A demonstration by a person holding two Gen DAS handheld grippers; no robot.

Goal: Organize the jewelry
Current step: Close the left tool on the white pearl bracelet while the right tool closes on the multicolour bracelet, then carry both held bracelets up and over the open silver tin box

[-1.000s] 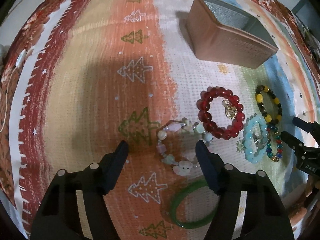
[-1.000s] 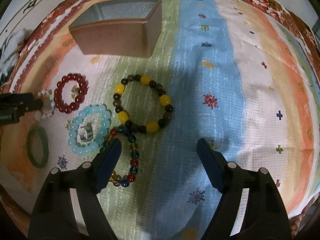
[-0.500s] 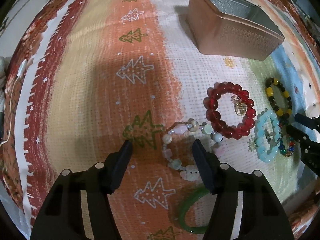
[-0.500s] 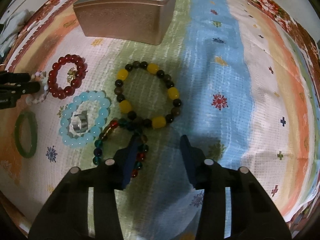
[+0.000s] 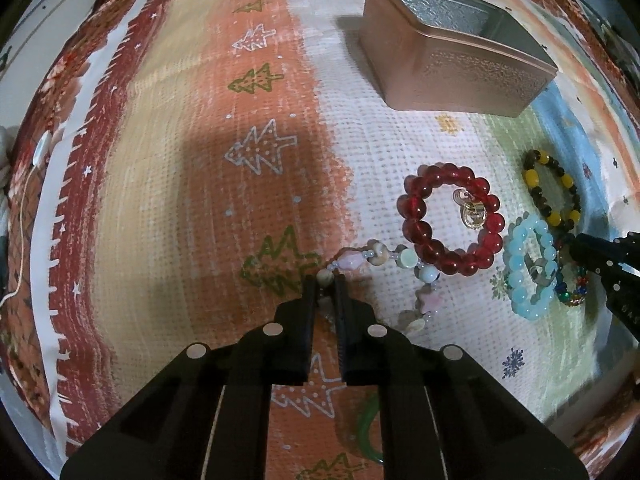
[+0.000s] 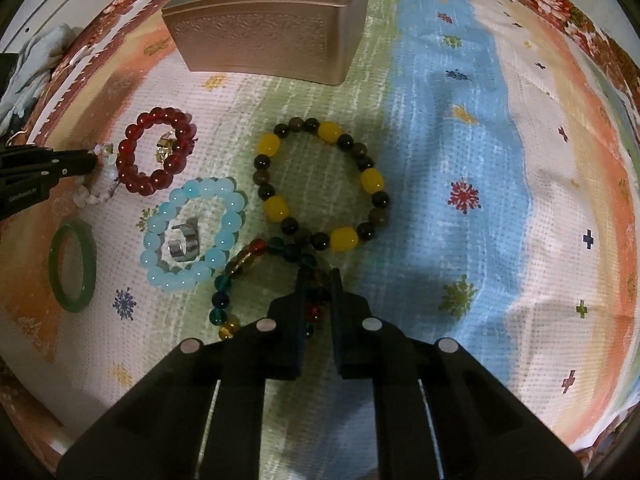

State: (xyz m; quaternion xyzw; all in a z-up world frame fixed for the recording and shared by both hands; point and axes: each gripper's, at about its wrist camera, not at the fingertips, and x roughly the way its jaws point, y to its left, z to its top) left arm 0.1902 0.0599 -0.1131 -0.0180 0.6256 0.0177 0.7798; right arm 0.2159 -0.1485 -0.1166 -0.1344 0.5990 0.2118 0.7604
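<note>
We've got 2 grippers pinching beads!
Left gripper (image 5: 325,292) nips the pale pastel bead bracelet (image 5: 384,258) mid-frame; right gripper (image 6: 318,286), jaws closing, clamps the multicoloured glass bead bracelet (image 6: 240,264).

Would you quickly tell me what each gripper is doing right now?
Left gripper: shut on the pastel bead bracelet.
Right gripper: jaws closing on the multicolored glass bead bracelet.

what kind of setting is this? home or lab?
Likely a home tabletop: a festive printed tablecloth with trees and snowflakes, an embossed metal box, and loose bracelets such as the red bead bracelet laid out for sorting.
</note>
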